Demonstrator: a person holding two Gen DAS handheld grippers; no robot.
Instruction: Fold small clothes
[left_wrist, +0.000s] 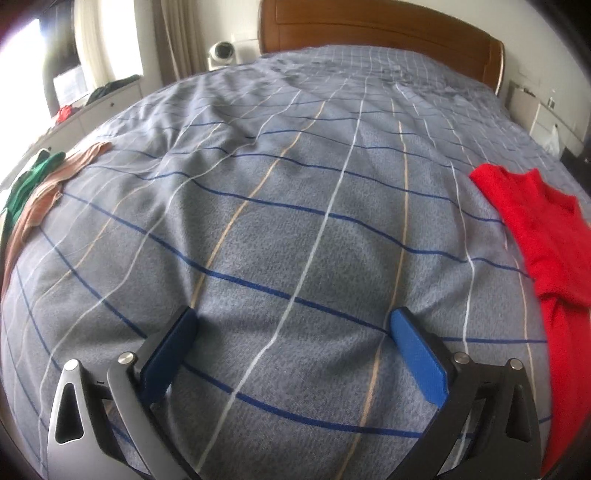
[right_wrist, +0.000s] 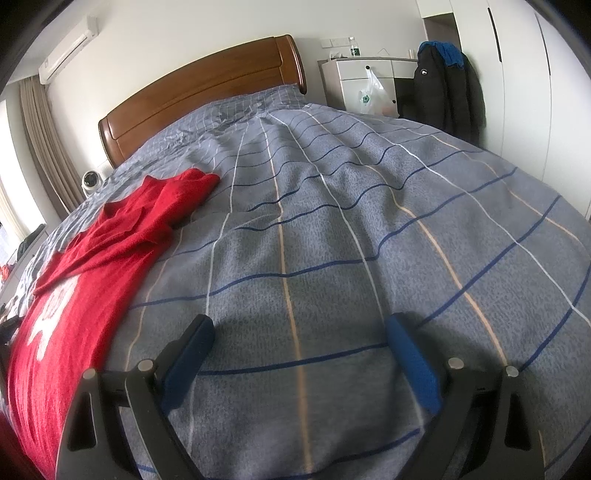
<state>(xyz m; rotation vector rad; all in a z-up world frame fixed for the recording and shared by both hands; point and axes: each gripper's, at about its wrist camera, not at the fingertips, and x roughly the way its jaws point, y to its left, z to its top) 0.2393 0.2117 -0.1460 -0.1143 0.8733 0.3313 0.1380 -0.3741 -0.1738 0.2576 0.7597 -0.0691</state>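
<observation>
A red knitted garment (left_wrist: 546, 236) lies spread on the grey checked bedspread (left_wrist: 295, 184), at the right edge of the left wrist view. It also shows in the right wrist view (right_wrist: 92, 277), at the left, with a white print on its front. My left gripper (left_wrist: 295, 325) is open and empty over bare bedspread, left of the red garment. My right gripper (right_wrist: 299, 332) is open and empty over bare bedspread (right_wrist: 369, 221), right of the red garment. A pink-beige garment (left_wrist: 48, 192) and a green garment (left_wrist: 29, 181) lie at the bed's left edge.
A wooden headboard (left_wrist: 369, 26) stands at the far end of the bed. A white dresser (left_wrist: 92, 110) with clothes on it stands to the left. A white nightstand (right_wrist: 365, 81) with a plastic bag and a dark jacket (right_wrist: 447, 92) stand to the right.
</observation>
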